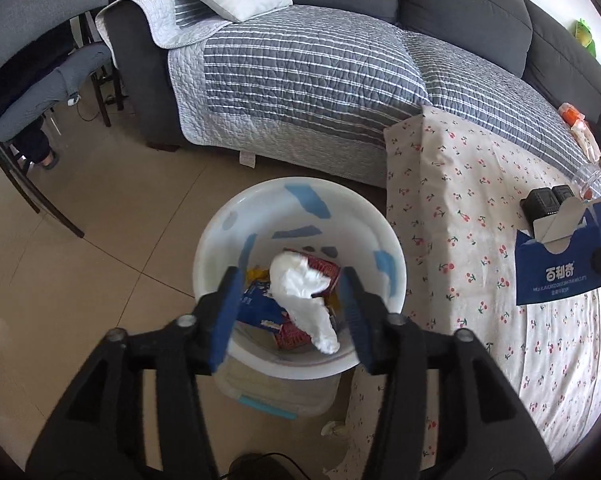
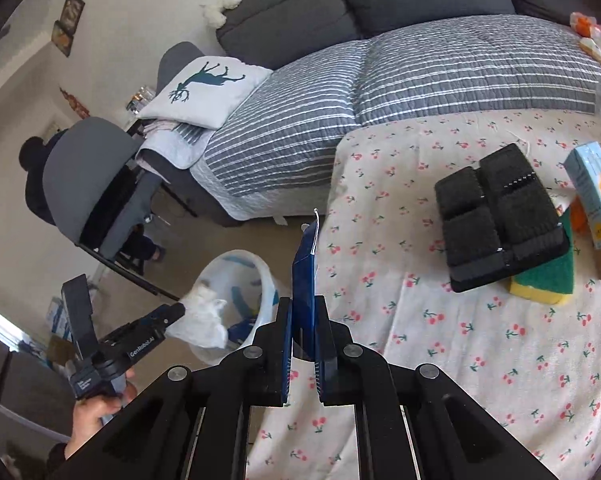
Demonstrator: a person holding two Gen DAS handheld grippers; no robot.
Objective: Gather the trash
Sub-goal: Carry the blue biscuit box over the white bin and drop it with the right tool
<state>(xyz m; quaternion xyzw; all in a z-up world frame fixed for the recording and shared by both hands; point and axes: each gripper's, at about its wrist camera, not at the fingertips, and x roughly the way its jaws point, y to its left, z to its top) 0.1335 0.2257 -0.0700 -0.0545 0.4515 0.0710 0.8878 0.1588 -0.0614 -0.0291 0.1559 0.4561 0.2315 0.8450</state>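
Two hands at work: I hold a gripper in each, and both are over or beside the white bin (image 1: 396, 268), which stands on the floor against the cloth-covered table (image 2: 460, 360).

Left gripper (image 1: 290, 320): my jaws stand about half open with nothing pressed between the pads. The white crumpled tissue (image 1: 304, 292) lies straight ahead of and below my fingertips, in the gap between them but free of both.

Tissue, other view: seen from my right wrist it hangs at the tip of the left gripper (image 2: 180, 312) over the bin's mouth, so I judge it is dropping or just landed. I cannot tell which.

Bin contents: under the tissue, beyond my left fingertips, lie red and blue snack wrappers (image 1: 296, 334).

Right gripper (image 2: 302, 344): my jaws are clamped tight on a flattened blue box (image 2: 303, 276), which stands up edge-on past my fingertips.

Blue box, from the left: it shows well off to the right of my left fingers, held above the table (image 1: 560, 264).

Doing this step well: I should keep the left jaws wide and lift clear so the tissue does not catch, then bring the blue box over the bin's middle before I loosen the right grip.

Risk: the box is broad and could catch on the rim, so I would tip it narrow end down.

Left on the table: a black tray (image 2: 500, 216), a sponge (image 2: 548, 280) and a carton (image 2: 596, 200), right of my right fingers.
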